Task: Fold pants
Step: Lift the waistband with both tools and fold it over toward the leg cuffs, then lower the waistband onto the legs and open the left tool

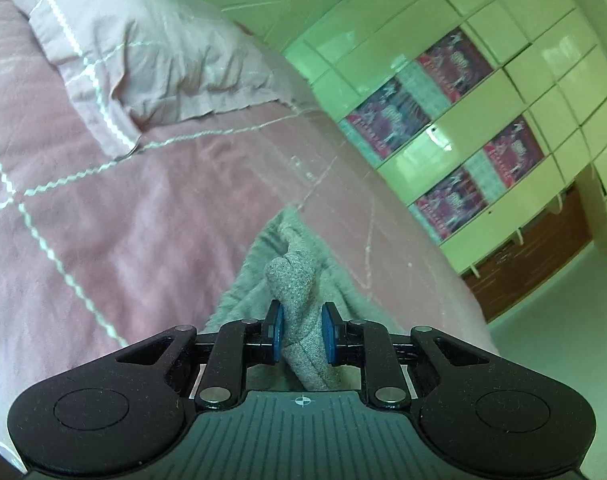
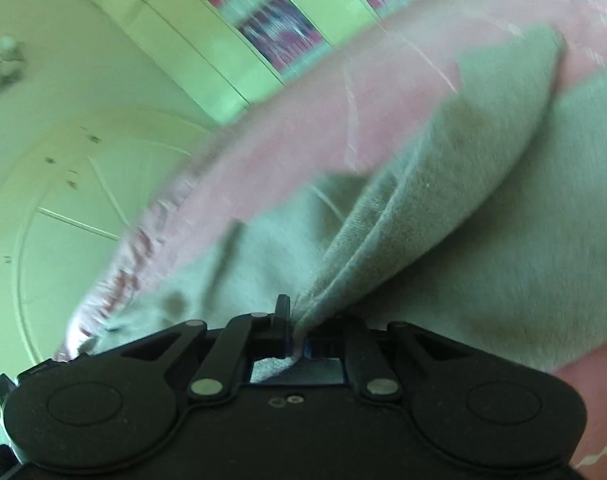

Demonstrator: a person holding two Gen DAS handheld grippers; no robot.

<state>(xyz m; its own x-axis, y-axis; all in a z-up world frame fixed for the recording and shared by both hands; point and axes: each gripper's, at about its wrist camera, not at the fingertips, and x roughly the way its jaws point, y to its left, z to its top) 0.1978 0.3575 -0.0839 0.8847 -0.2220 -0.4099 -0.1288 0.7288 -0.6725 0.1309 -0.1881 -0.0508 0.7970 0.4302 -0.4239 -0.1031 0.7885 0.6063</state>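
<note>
Greenish daylight cast throughout, glare on glossy cabinets (image 1: 463, 152), fisheye-bent edges, right wrist view motion-blurred

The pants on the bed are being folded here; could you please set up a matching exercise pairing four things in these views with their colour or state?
Things:
1. pants
2. bedspread
3. left gripper
4. right gripper

Colour or state:
A. pink with white lines
B. grey, soft knit
C. clamped tight on a thin fold of cloth
D. blue pads set on either side of a thick bunch of cloth

Pairs: 1-B, 2-A, 3-D, 4-C
</note>
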